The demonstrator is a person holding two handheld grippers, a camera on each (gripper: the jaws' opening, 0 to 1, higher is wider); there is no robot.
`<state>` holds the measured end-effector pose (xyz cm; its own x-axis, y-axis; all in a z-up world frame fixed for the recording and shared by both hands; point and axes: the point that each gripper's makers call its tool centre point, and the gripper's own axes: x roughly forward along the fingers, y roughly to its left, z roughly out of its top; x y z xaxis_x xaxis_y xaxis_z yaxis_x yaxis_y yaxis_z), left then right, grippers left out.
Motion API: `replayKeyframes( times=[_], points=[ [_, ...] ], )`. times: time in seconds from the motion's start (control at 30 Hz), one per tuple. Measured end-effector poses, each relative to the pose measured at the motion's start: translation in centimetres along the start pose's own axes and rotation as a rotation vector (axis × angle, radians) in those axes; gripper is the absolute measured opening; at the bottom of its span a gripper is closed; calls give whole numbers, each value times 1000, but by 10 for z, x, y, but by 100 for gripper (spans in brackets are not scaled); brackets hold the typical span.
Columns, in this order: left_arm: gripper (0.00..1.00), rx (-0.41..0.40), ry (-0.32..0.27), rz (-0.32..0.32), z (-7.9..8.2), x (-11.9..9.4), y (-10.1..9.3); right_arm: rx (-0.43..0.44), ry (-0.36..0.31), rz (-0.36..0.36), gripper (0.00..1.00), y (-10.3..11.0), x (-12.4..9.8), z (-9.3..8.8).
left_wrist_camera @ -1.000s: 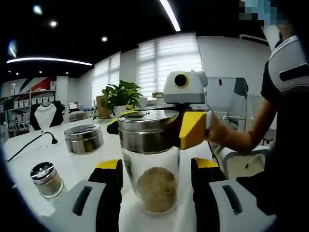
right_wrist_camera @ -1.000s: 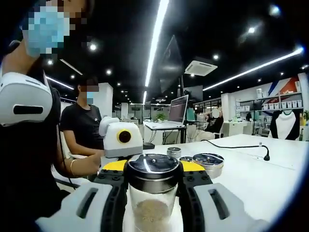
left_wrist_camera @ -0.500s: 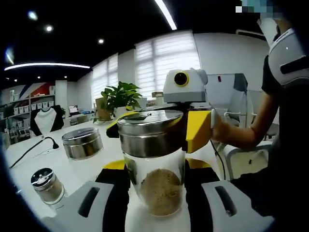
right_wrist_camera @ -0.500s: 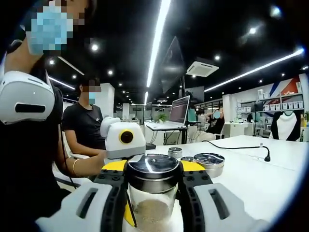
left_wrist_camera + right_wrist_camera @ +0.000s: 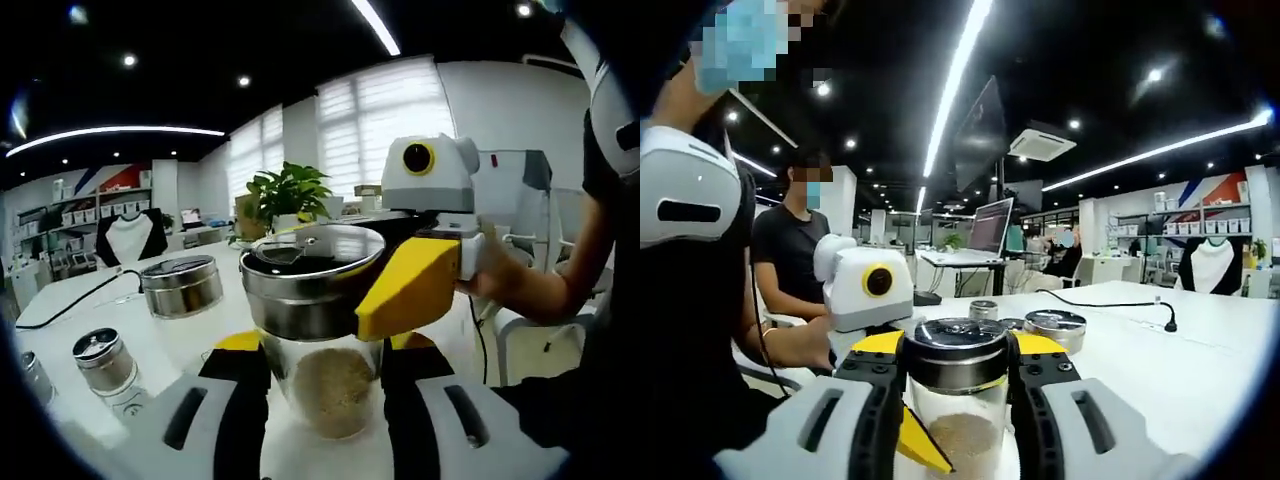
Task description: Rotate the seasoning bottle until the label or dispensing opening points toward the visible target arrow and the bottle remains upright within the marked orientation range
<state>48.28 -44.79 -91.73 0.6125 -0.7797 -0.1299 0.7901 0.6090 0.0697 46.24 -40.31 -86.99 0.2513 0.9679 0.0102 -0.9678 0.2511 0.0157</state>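
Clutter on the white worktop (image 5: 180, 345) is sparse: a squat round steel tin (image 5: 182, 285) with a glass-topped lid stands behind and left of the seasoning bottle (image 5: 322, 350), a small glass shaker (image 5: 103, 362) with a metal cap sits nearer in the left gripper view, and a black cable (image 5: 75, 297) trails across toward the shelves. A leafy potted plant (image 5: 285, 195) stands farther back before blinded windows.

The seasoning bottle is upright on the worktop between both pairs of tongs. It is clear glass with a wide brushed-steel collar and flat lid, holding tan granules low inside. The left tongs (image 5: 325, 400) are clamped on its glass body from either side. The right tongs (image 5: 956, 385) grip the steel collar (image 5: 955, 352); in the left gripper view one yellow jaw crosses the front of the collar.

In the right gripper view, a laptop (image 5: 985, 232) sits on a far desk and a seated person (image 5: 785, 250) in a black shirt is behind the bottle. Long ceiling light strips run overhead.
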Motion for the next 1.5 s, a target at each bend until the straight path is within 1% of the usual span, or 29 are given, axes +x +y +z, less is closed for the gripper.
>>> replayKeyframes(
  times=[0.03, 0.07, 0.13, 0.2, 0.23, 0.27, 0.3, 0.33, 0.37, 0.5, 0.57, 0.67, 0.7, 0.8, 0.87, 0.93, 0.97, 1.0, 1.13, 1.2, 1.5],
  points=[
    [45, -3, 2, 15, -1, 1, 1, 4, 2, -10, 37, -1, 0, 0],
    [45, -4, 3, 23, -1, 2, 1, -5, 2, -34, 37, -2, -2, 0],
    [45, -6, 7, 42, -2, 3, 3, 7, 8, -79, 37, -5, -3, -1],
    [45, -9, -1, 65, -1, 5, 4, 3, 5, -131, 37, -8, -6, -1],
    [45, -20, -14, 92, 0, 6, 6, 3, -1, -174, 37, -10, -7, 0],
    [45, -22, -13, 100, 0, 6, 6, 1, 1, -176, 37, -10, -8, 0],
    [45, -24, -9, 124, 0, 8, 7, -4, 3, -210, 37, -11, -9, 0],
    [45, -24, -5, 152, 0, 9, 8, 24, 1, -258, 37, -15, -12, -2],
    [45, -24, 2, 174, -1, 11, 9, 24, -2, -281, 37, -16, -13, -3],
    [45, -50, 8, 203, -3, 16, 10, 48, -14, -360, 36, -23, -18, -4],
    [45, -54, 11, 212, -4, 17, 9, 37, -10, -384, 36, -24, -18, -5],
    [45, -56, 11, 229, -5, 19, 9, 23, -12, -444, 37, -28, -18, -6],
    [45, -59, 5, 239, -5, 19, 9, 20, -13, -450, 37, -29, -18, -7],
    [45, -67, -8, 264, -3, 20, 10, -13, -8, -502, 37, -32, -17, -6],
    [44, -72, -27, 290, -1, 19, 10, -61, -9, -548, 37, -36, -17, -5],
    [44, -74, -38, 317, -1, 17, 13, -54, -22, -529, 37, -35, -17, -4],
    [44, -80, -38, 320, -1, 17, 14, -28, -37, -531, 37, -36, -17, -4],
    [44, -78, -37, 325, -1, 17, 14, -21, -38, -531, 37, -38, -17, -5],
    [44, -31, 0, 346, -7, 17, 15, 9, -21, -530, 37, -38, -17, -10],
    [44, -17, 7, 355, -7, 17, 15, 3, -17, -537, 37, -38, -16, -11],
    [44, -10, 10, 366, -7, 18, 13, 14, -16, -568, 39, -43, -17, -11]
  ],
)
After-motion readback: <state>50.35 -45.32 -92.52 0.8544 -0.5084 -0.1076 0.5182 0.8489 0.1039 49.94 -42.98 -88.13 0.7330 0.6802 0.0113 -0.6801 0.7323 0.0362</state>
